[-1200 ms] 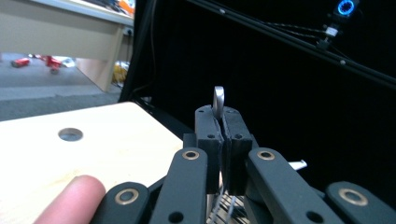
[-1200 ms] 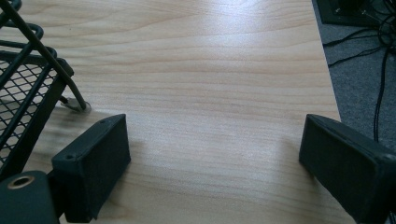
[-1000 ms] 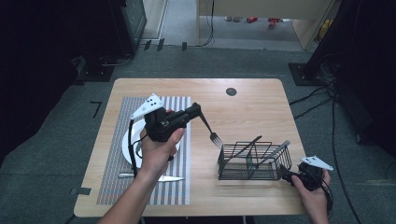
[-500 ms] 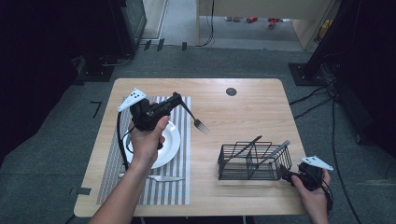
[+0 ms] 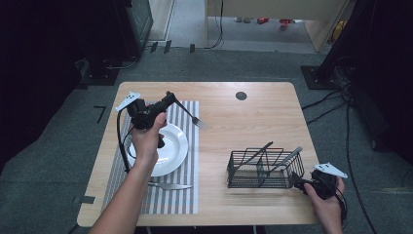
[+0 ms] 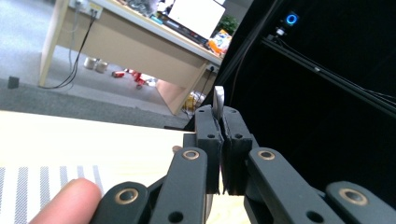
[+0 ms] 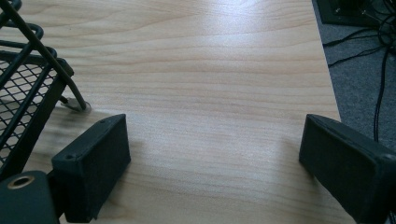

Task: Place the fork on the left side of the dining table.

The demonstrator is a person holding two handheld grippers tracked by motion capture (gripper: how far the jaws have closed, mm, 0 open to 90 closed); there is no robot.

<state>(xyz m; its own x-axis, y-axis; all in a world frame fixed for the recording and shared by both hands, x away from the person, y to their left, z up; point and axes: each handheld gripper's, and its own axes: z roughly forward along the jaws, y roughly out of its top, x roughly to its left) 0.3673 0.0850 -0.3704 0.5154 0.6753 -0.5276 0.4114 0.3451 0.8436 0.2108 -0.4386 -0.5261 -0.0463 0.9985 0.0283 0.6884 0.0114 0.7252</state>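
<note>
My left gripper point(image 5: 171, 96) hangs above the far edge of a white plate point(image 5: 174, 146), shut on the handle of a metal fork point(image 5: 194, 118). The fork slants down to the right, tines just past the striped placemat point(image 5: 187, 197). In the left gripper view the jaws point(image 6: 222, 140) are pressed together on the thin fork handle point(image 6: 218, 99), seen edge-on. My right gripper point(image 5: 301, 184) rests by the table's front right corner, beside a black wire basket point(image 5: 243, 170). In the right gripper view its jaws point(image 7: 219, 163) stand wide open over bare wood, the basket point(image 7: 28, 88) at the left.
A knife point(image 5: 171, 185) lies on the placemat in front of the plate. Two utensils point(image 5: 285, 158) lean inside the basket. A dark round hole point(image 5: 241, 95) marks the tabletop at the back. Cables run over the floor to the right of the table.
My left gripper has carried the fork leftward from beside the basket to above the plate and placemat, sinking a little. The right gripper has stayed put.
</note>
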